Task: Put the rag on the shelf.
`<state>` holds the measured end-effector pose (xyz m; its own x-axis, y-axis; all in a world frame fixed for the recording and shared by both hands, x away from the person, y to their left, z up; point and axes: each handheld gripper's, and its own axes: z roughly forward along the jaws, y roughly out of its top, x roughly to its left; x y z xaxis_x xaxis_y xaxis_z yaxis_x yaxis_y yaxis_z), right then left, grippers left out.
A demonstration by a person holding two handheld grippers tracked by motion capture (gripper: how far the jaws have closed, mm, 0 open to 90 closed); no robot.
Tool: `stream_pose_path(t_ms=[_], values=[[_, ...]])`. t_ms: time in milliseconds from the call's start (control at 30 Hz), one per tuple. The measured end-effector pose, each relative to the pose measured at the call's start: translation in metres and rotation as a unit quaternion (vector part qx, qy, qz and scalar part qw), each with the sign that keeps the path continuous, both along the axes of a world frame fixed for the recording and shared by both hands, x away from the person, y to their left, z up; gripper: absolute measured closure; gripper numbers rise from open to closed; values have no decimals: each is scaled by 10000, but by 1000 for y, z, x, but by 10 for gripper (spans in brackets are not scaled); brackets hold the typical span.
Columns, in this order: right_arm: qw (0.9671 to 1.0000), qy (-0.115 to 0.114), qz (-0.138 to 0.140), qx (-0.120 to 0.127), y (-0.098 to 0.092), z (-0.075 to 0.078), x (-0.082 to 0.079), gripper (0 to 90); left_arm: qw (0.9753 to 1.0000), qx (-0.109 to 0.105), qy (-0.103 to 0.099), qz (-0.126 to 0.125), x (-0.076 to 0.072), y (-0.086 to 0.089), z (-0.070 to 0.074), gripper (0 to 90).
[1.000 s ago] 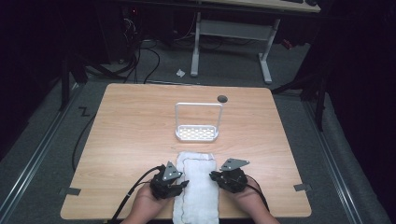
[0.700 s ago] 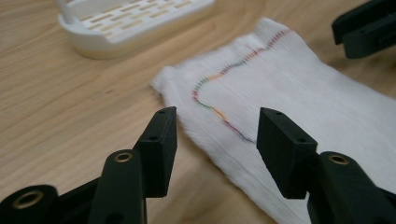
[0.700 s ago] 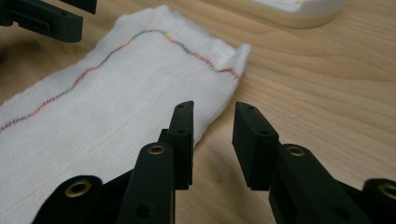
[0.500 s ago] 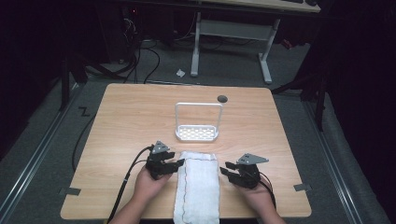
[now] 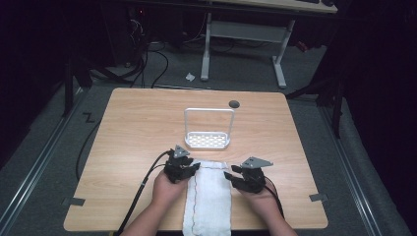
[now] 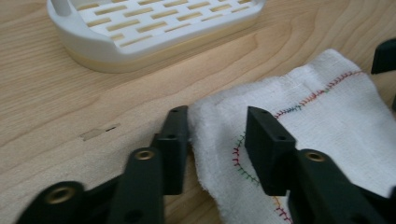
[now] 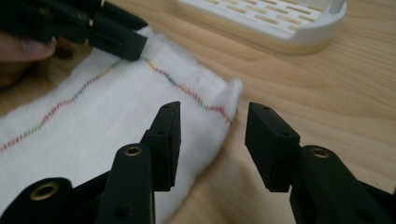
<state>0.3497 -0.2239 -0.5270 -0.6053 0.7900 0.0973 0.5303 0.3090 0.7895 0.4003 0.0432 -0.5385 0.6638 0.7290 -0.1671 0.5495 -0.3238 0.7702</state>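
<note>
Lying lengthwise in the lower middle of the high view, the white folded cloth with a multicoloured stitched hem (image 5: 209, 196) runs from the near edge of the light wooden bench (image 5: 133, 128) toward the white slotted plastic tray with an upright wire handle (image 5: 207, 139), which stands just beyond its far end. Over the last second both hands have travelled up the frame from the cloth's middle to its far corners. The left gripper (image 5: 186, 169) now has its fingers (image 6: 173, 140) spread apart astride the cloth's left far corner, one on bare wood, the other over the fabric. The right gripper (image 5: 235, 178) likewise stands open, its fingers (image 7: 166, 140) bracketing the right far corner. Neither has closed on anything yet. That shift suggests the person is lining up a two-corner pinch, probably to lift or fold the far end.
</note>
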Motion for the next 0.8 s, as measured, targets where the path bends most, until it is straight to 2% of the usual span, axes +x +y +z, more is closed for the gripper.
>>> stream_pose_path(t_ms=[33,100,133,267,333,400,500,567,800], values=[[10000,11,7,64,2,1,4,576,10000,-12,2,-29,0,0,0,693],[9999,109,-40,-10,7,3,12,576,10000,-28,1,-75,-1,-1,-1,749],[9999,109,-100,-11,9,2,16,593,10000,-25,-14,-93,-1,-1,-1,764],[9990,395,-195,-71,14,-4,29,644,9998,-85,47,-144,-1,0,-2,808],[9988,449,-183,-120,16,-7,29,656,9998,-89,66,-143,-2,1,-2,814],[9985,493,-215,-39,17,-8,27,667,9998,-94,79,-156,-3,2,-2,817],[9991,391,-171,-74,19,-9,23,691,9998,-95,67,-154,-4,3,-2,817],[9992,342,-185,-129,23,-10,19,765,9998,-94,73,-144,-5,3,-2,816],[9989,454,-153,-8,23,-10,19,844,9996,-176,130,-167,-4,4,-2,820]])
